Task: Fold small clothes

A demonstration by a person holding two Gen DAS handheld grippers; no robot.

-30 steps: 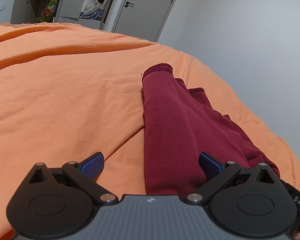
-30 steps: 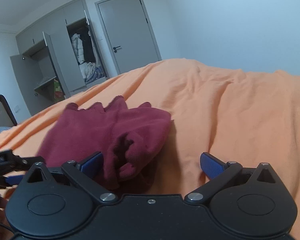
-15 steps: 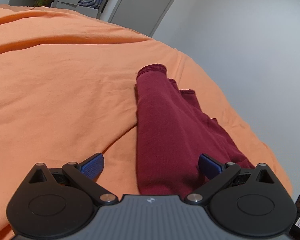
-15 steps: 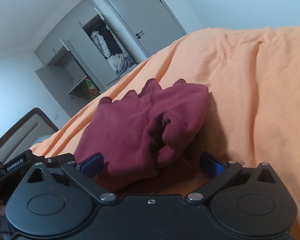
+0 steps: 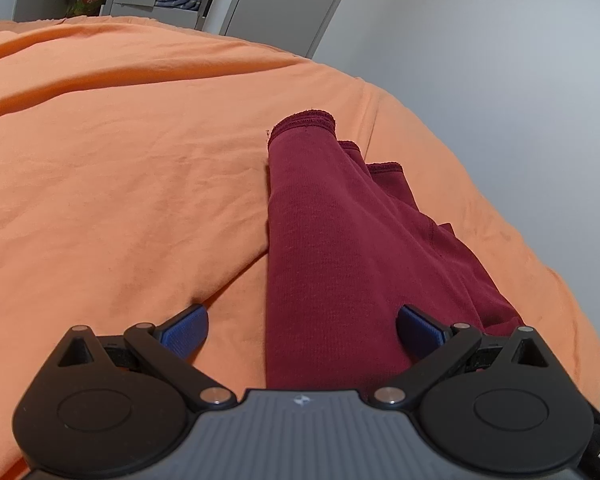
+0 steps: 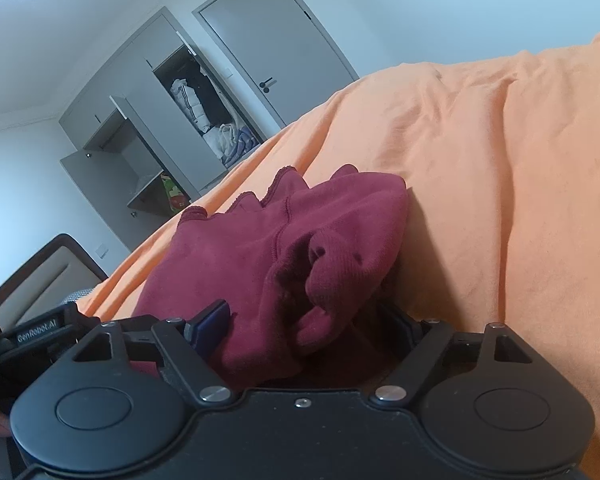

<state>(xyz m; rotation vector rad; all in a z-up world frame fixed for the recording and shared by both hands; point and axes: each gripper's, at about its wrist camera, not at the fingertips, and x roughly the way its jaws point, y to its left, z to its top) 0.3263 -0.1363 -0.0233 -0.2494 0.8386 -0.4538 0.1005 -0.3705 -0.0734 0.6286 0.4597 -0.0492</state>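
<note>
A: Maroon garment (image 5: 332,248) lies on the orange bed (image 5: 120,184), a long strip in the left wrist view, running from 6 o'clock up to 12, cuffed end (image 5: 302,122) pointing away at 12.

B: And the near end?

A: Bunched. In the right wrist view that end (image 6: 300,252) is a rumpled heap sitting between the spread fingers of the right tool (image 6: 306,322), not pinched.

B: Left tool (image 5: 302,322)?

A: Released too, wide apart, straddling the strip's left edge.

B: So which step?

A: Looks like lining up a grasp. Next, I'd say both clench on the near end and carry it toward 12.
</note>
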